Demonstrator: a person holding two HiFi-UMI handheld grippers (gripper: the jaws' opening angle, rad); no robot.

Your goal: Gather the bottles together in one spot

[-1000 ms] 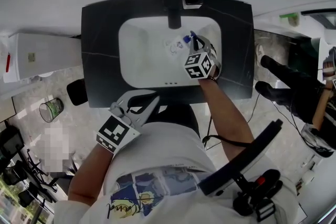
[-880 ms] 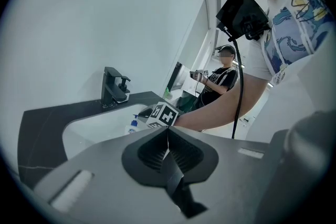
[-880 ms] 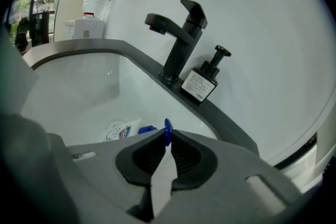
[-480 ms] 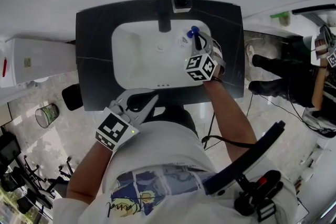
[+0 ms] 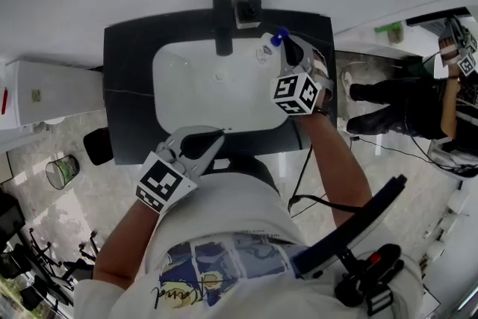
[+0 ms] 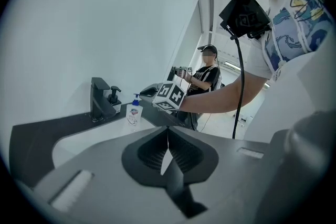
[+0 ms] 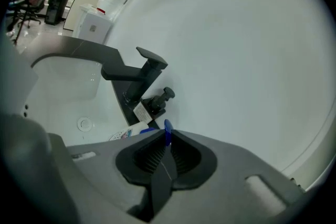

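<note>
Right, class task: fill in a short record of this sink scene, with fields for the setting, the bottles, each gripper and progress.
setting: white basin in a dark counter, black faucet at the back
bottles: clear pump bottle with a blue pump; black dispenser beside the faucet
right gripper: shut on the pump bottle's blue pump head, close to the black dispenser
left gripper: shut, nothing between its jaws, at the counter's front edge
progress: pump bottle held near the black dispenser, not yet released

Black faucet (image 5: 222,22) over white basin (image 5: 194,97)
</note>
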